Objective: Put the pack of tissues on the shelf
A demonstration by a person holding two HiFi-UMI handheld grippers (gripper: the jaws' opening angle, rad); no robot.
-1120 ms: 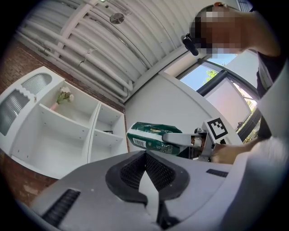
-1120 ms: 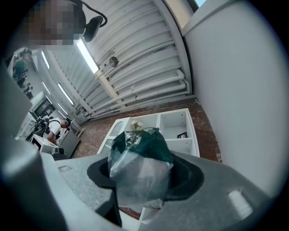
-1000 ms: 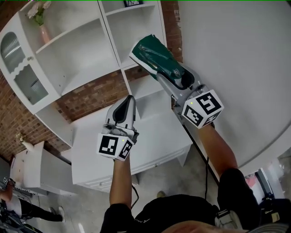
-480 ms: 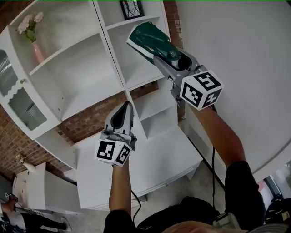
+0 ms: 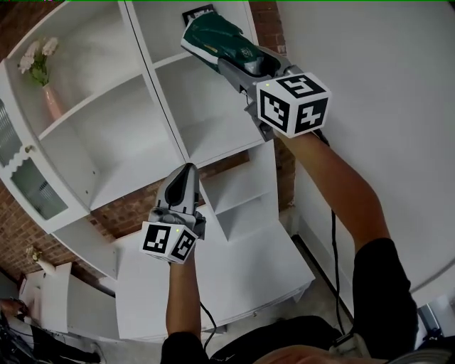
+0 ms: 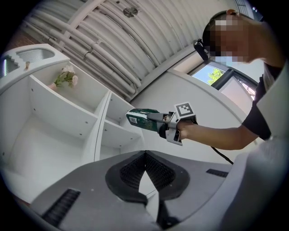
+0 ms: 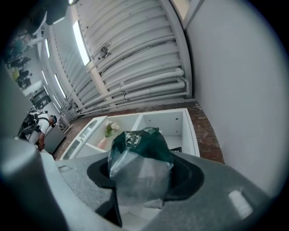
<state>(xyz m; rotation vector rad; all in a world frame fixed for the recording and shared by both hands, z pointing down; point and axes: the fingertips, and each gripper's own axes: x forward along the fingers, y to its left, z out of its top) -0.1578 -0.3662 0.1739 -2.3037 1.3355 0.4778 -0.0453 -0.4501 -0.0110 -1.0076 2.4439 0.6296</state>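
- Pack of tissues (image 5: 212,37): dark green wrapper with a clear end, held up in the air in front of the upper right compartment of the shelf unit (image 5: 153,99). No view shows whether it touches the shelf board.
- Right gripper (image 5: 240,65): raised and pointing at that compartment, jaws closed on the clear end of the pack, green end outward.
- Left gripper (image 5: 186,174): lower, in front of the unit's middle upright, jaws together at the tips with nothing between them.
- Shelf unit: white, open compartments, brick wall (image 5: 142,202) behind its lower part.
- Vase (image 5: 51,103): pink, with pale flowers, on a board of the upper left compartment.
- Picture frame (image 5: 197,13): dark, at the back of the upper right compartment, partly hidden by the pack.
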